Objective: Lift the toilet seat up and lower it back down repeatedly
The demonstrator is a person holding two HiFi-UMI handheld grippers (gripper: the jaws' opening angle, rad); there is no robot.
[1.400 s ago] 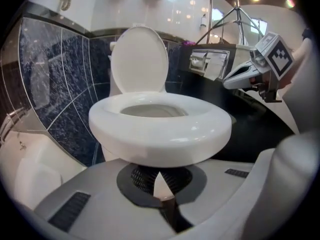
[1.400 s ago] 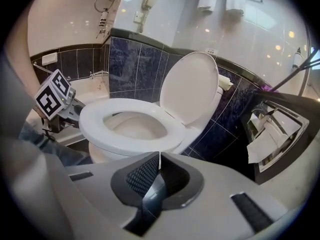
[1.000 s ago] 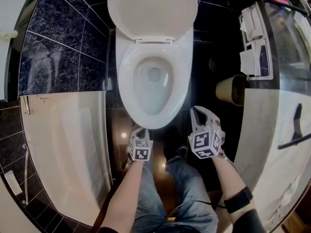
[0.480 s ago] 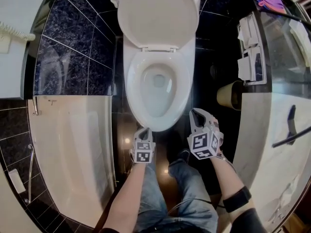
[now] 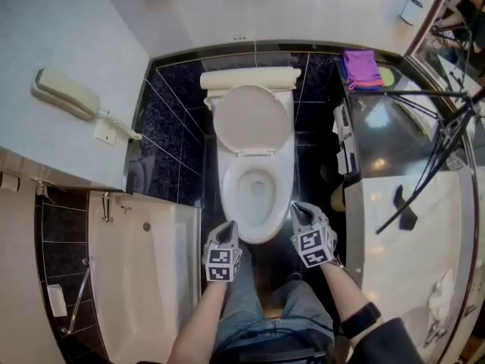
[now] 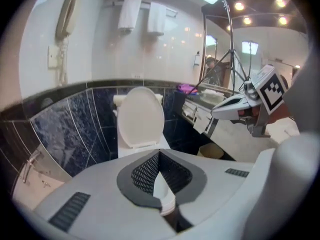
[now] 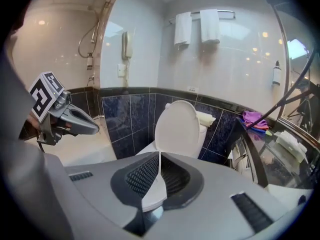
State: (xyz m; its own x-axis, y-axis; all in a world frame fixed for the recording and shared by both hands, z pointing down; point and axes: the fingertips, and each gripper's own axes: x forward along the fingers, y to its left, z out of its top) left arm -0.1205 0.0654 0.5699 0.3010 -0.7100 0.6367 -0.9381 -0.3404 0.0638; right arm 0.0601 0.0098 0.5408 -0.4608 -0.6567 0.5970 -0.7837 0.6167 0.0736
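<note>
The toilet seat [image 5: 252,120] stands raised and leans back against the tank [image 5: 248,78], so the bowl [image 5: 230,189] lies uncovered below it. From here I can't separate seat from lid; they read as one upright oval.

Your left claw [image 5: 226,228] hovers by the near-left of the bowl's front rim and your right claw [image 5: 296,210] by the near-right. Both are well apart from the seat and touch nothing. Each claw is closed, pads together, with nothing held. The white in the slit of each gripper view is only the toilet beyond.

I'd judge you're between strokes, with the lift done and the lowering due. The next move calls for a long reach forward to the seat's top edge. Part the pads of one claw to pinch that edge, or hook a closed tip behind it. Then tip it toward you and ride it down all the way — let go early and it will likely slam onto the rim.
</note>
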